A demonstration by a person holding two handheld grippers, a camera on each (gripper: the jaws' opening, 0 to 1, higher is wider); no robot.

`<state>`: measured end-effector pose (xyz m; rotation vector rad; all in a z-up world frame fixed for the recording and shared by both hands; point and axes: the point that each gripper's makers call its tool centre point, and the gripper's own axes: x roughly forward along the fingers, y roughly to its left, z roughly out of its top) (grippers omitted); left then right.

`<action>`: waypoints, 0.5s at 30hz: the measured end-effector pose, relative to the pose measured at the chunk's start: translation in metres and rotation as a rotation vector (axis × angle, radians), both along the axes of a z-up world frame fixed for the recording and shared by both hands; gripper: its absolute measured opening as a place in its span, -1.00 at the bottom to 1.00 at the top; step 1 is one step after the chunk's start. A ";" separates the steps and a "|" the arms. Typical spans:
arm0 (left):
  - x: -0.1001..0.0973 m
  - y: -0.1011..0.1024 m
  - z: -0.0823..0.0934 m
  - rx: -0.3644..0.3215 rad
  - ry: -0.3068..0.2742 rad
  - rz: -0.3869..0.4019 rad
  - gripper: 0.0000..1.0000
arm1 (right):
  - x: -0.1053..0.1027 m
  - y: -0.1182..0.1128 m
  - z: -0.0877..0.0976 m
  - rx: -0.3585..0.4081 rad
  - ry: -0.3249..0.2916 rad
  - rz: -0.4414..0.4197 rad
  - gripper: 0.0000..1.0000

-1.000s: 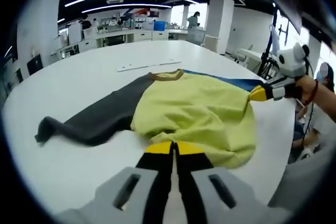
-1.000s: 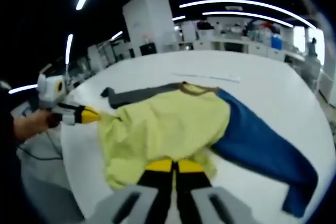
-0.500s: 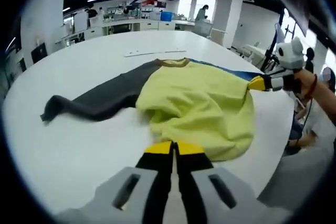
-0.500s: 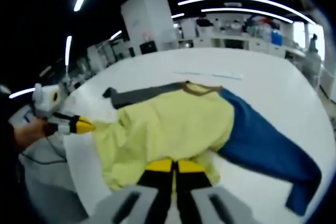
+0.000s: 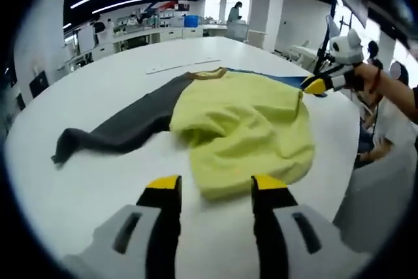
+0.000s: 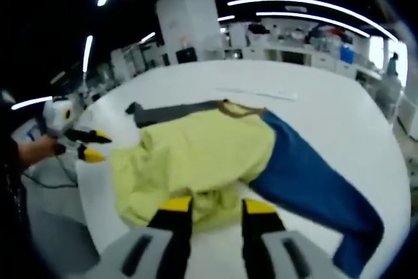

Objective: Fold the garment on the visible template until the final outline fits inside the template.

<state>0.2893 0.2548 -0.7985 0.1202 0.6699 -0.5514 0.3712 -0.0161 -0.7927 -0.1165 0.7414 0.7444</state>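
My left gripper [image 5: 215,186]: jaws spread wide with nothing between them, yellow tips low over the table just short of the shirt's near hem; from my right gripper view it [image 6: 91,146] sits at the table's left edge, tips apart, beside the hem corner

My right gripper [image 6: 219,206]: jaws parted and gripping nothing, tips just at the rumpled yellow hem; from my left gripper view it [image 5: 312,85] hangs at the far right of the shirt with my hand [image 5: 366,80] behind it, too small there to read the jaws

Garment: a long-sleeved shirt with a yellow-green cloth body [image 5: 245,125], a dark grey sleeve [image 5: 117,132] and a blue sleeve [image 6: 307,184], lying on the table with the body bunched and wrinkled, its lower part heaped back on itself

Collar: a brown ribbed neckband [image 5: 208,74] at the far end of the body, away from both my grippers

Grey sleeve: stretched flat to the left in my left gripper view, cuff end curled a little

Blue sleeve: stretched out to the right and toward the table edge in my right gripper view; a thin strip of it peeks past the yellow body in my left gripper view

Table: a large round white tabletop [image 5: 98,86] under the whole shirt

Beyond the shirt: a thin pale flat strip [image 5: 183,65] lying on the table, well apart from the collar
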 end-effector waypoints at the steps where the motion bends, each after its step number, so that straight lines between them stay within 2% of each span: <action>1: 0.000 0.003 -0.002 0.003 0.001 -0.002 -0.21 | 0.000 -0.004 -0.003 -0.014 0.004 0.015 -0.43; 4: -0.001 0.002 -0.003 0.008 0.005 -0.039 -0.22 | 0.000 -0.009 -0.008 -0.037 0.001 0.044 -0.42; 8: 0.000 -0.002 -0.009 -0.011 0.004 -0.105 -0.26 | 0.002 -0.011 -0.016 -0.014 0.013 0.093 -0.45; 13: 0.003 -0.004 -0.024 -0.023 0.043 -0.128 -0.35 | 0.005 -0.008 -0.025 -0.004 0.026 0.148 -0.46; 15: 0.001 -0.005 -0.023 -0.023 0.046 -0.132 -0.39 | 0.009 -0.006 -0.028 0.013 0.041 0.168 -0.49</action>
